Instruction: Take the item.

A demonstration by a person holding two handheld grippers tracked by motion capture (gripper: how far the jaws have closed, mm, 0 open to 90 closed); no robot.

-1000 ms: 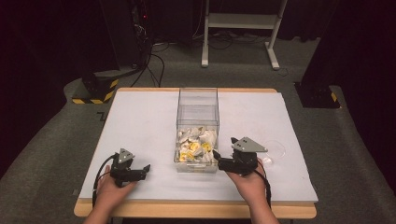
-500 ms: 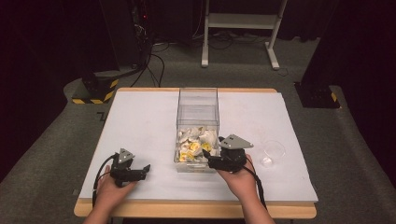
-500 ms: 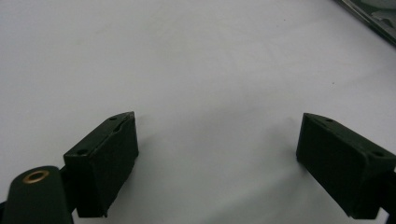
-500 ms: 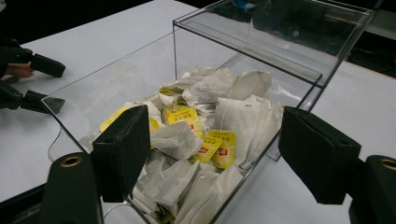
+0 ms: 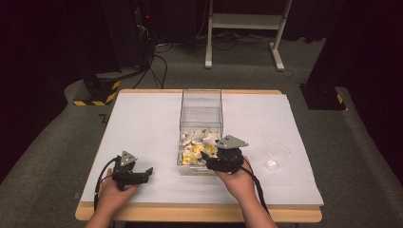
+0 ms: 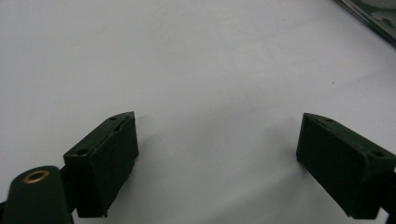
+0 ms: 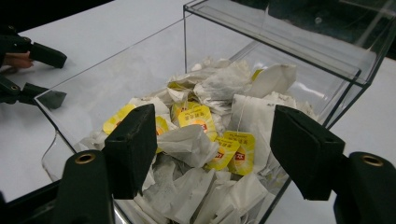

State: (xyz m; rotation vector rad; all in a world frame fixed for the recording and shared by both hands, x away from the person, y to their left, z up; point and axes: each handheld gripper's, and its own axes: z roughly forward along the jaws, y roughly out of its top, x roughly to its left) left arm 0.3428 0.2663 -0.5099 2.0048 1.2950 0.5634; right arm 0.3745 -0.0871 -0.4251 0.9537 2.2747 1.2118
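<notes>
A clear plastic box (image 5: pixel 201 107) stands in the middle of the white table (image 5: pixel 142 118). Its near end holds a heap of white tea bags with yellow tags (image 5: pixel 197 145). My right gripper (image 5: pixel 205 159) hangs over that near end, just above the tea bags (image 7: pixel 201 116). Its jaws have just been closing. In the right gripper view they still stand open (image 7: pixel 212 135), and the pads press on nothing. My left gripper (image 5: pixel 148 173) rests low at the table's front left, open over bare table (image 6: pixel 217 154).
A small clear dish (image 5: pixel 278 154) sits on the table to the right of my right hand. The box's corner (image 6: pixel 373 18) shows at the top right of the left gripper view. The left gripper (image 7: pixel 51 77) shows far left in the right gripper view.
My right gripper has moved left, from beside the box to over its near end, uncovering the clear dish. The left hand has stayed put.
</notes>
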